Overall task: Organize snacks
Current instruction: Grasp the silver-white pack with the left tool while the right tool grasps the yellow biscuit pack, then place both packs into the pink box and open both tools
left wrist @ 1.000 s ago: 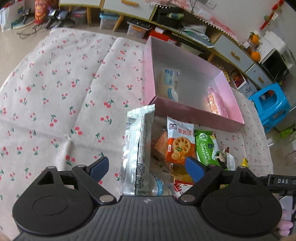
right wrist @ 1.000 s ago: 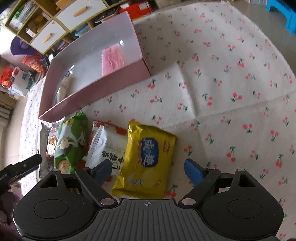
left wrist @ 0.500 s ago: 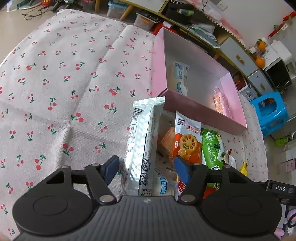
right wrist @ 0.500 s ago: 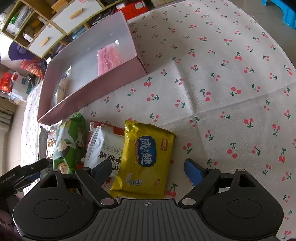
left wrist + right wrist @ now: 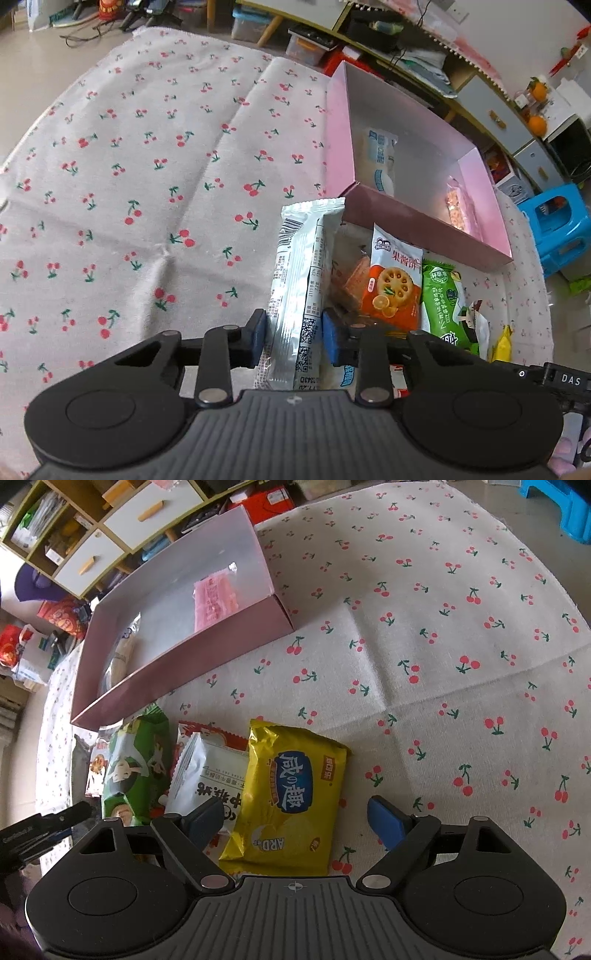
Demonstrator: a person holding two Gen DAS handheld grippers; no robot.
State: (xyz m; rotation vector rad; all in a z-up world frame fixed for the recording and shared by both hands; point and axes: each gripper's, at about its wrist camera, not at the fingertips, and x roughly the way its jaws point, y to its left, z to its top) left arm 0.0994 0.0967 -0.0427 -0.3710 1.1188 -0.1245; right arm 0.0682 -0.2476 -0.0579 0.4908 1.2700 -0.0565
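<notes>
Readable writing: the yellow foil snack packet (image 5: 291,797) is showing blue-badge Chinese characters and "ARD" upside down near its lower edge; the black bar (image 5: 554,376) at the left view's right edge is reading "DAS". An orange biscuit packet (image 5: 393,291) pictures a round lotus-shaped cookie; a green packet (image 5: 443,299) is lying beside it. Everything is sitting on a white cloth printed with red cherries (image 5: 147,184), with shelving and drawers behind and a blue plastic stool (image 5: 561,221) nearby. A shallow pink cardboard box (image 5: 424,221) is holding two packets. The left gripper (image 5: 293,338) is closing, its blue pads pinching a long silver-white wrapper (image 5: 303,288). The right gripper (image 5: 295,818) is standing wide, closing slightly, straddling the yellow packet without pressing it.
</notes>
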